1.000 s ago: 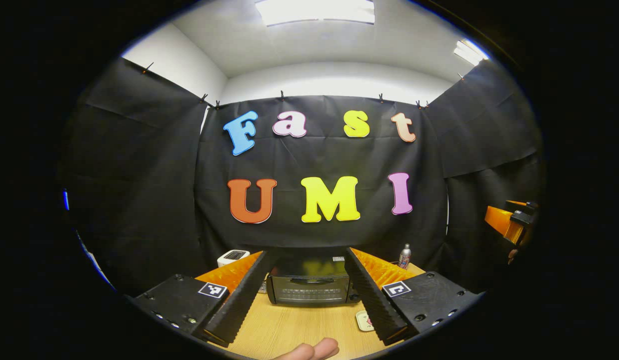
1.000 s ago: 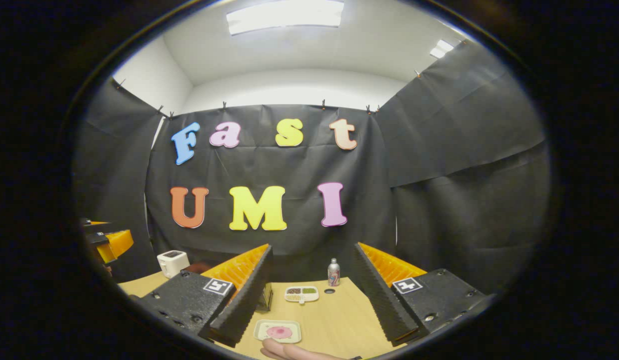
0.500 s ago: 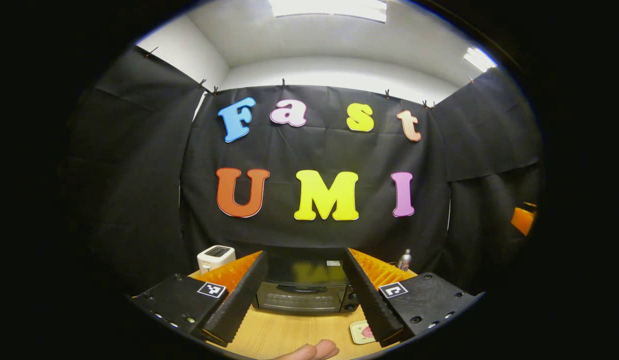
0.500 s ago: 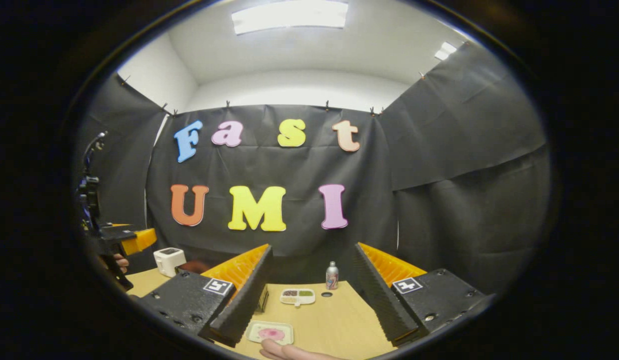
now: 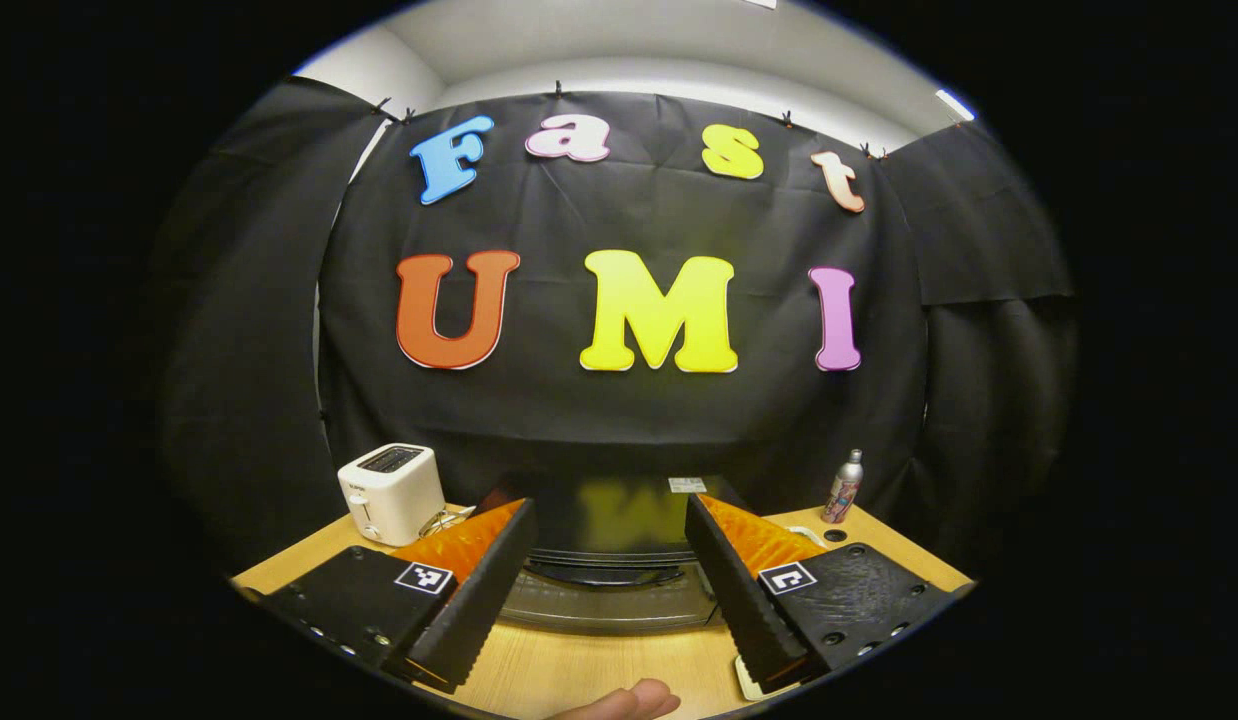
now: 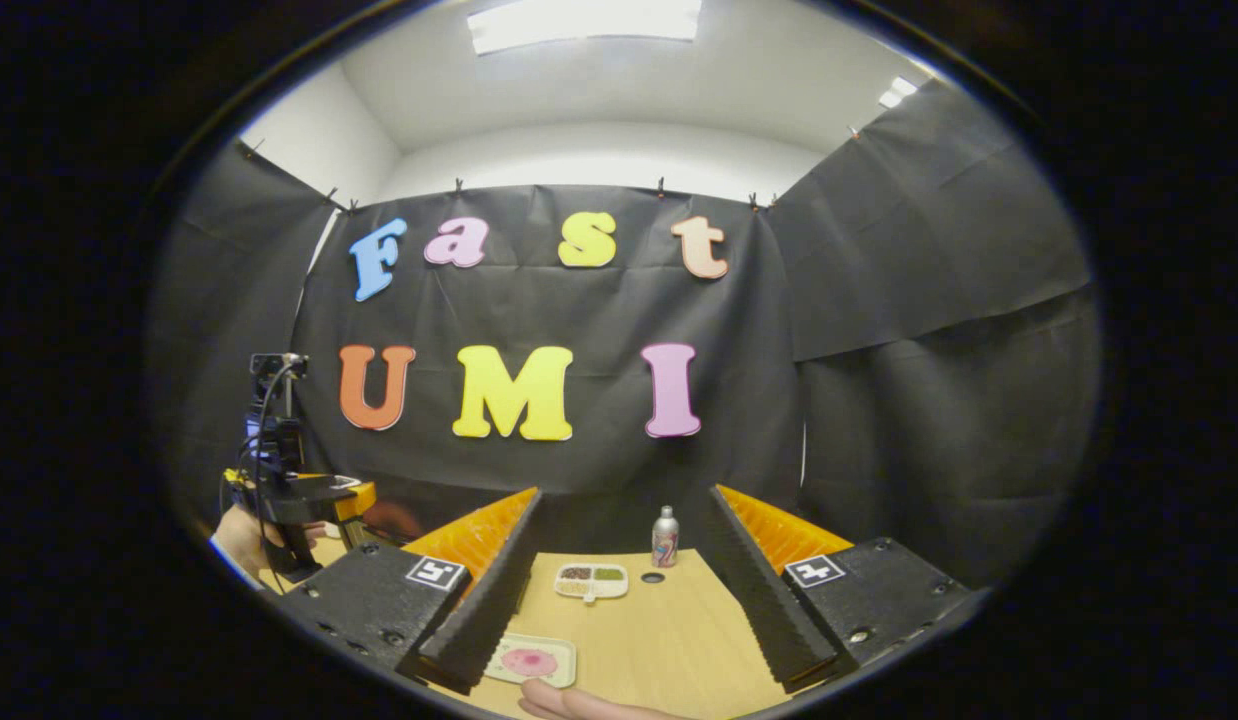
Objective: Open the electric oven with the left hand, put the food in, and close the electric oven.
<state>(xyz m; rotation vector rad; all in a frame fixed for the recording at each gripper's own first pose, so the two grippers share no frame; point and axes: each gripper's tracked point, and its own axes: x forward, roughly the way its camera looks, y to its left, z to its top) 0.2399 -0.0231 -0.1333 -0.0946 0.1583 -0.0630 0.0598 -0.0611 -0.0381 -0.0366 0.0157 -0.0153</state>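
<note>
Both tongs (image 5: pixel 609 585) (image 6: pixel 619 590) spread; plate (image 6: pixel 529 661) holds pink food (image 6: pixel 530 661), oven (image 5: pixel 609 575) closed.

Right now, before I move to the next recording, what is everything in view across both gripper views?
electric oven: one, black, door closed, on the table between the left gripper's fingers.
toaster: one, white, back left of the table.
bottle: one, silver with a coloured label, upright at the back of the table.
divided tray: one, white, holding dark, green and pale food, mid-table.
food plate: one, pale with a pink item, near the front edge.
table: one, light wood.
left gripper: one, open, facing the oven.
right gripper: one, open, above the table.
hand: one, holding the left gripper.
</note>
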